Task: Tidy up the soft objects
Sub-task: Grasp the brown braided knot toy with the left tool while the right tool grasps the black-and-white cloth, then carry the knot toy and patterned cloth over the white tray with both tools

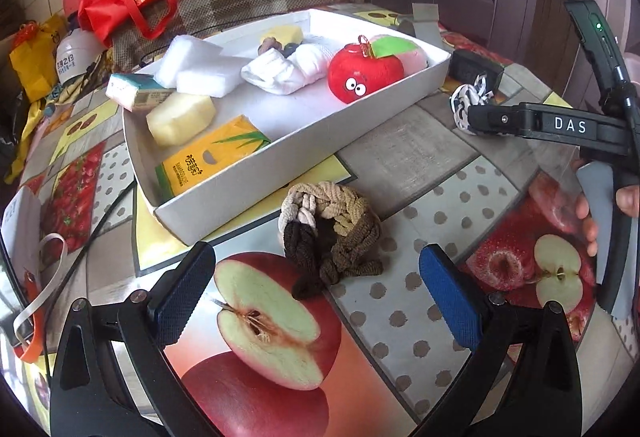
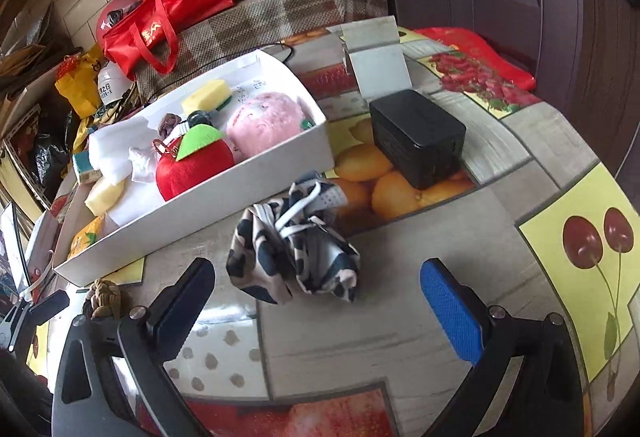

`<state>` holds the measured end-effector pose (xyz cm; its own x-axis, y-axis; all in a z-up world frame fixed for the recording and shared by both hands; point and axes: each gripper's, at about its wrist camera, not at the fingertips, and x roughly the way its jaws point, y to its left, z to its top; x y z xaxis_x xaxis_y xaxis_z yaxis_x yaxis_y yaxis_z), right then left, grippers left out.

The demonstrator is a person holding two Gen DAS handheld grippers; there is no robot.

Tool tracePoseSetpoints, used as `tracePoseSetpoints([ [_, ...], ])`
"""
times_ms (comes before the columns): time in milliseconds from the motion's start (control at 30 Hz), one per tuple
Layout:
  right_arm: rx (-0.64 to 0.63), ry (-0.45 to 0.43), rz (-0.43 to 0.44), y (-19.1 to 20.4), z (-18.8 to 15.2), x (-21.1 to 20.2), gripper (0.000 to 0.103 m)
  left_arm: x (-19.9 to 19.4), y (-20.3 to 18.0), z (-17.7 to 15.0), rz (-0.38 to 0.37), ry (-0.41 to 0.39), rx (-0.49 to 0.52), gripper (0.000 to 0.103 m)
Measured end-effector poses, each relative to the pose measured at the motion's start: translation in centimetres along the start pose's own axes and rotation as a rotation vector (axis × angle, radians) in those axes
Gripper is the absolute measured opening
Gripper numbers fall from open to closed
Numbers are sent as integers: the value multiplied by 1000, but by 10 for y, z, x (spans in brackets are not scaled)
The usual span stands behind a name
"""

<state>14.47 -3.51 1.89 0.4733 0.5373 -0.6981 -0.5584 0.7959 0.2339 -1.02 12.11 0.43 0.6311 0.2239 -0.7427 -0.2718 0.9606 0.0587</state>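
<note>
Both grippers gape wide and empty, each lined up on its own target: the left gripper [image 1: 316,291] faces the braided brown scrunchie [image 1: 330,233] at twelve o'clock, the right gripper [image 2: 318,303] the cow-print cloth [image 2: 292,253] — both lying just outside the white box [image 1: 320,129] holding the sorted soft things.

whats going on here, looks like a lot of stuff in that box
A person with a gripper in each hand is sorting soft things into the white box. It already holds sponges, tissue packs, socks and a red apple plush. Two items remain on the table: the left gripper, open, faces a braided brown hair tie, and the right gripper, open, faces a cow-print cloth.
</note>
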Motion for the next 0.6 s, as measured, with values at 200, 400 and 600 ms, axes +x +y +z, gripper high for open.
tracePoseSetpoints([
  [200, -138, 47, -76, 27, 6, 18, 102, 14, 7, 4, -25, 58, -50, 103],
  [400, -171, 30, -104, 32, 12, 22, 63, 15, -10, 13, -63, 31, 2, 69],
  [600, -189, -33, -62, 33, 6, 5, 35, -1, -18, 10, -53, -41, 42, 35],
])
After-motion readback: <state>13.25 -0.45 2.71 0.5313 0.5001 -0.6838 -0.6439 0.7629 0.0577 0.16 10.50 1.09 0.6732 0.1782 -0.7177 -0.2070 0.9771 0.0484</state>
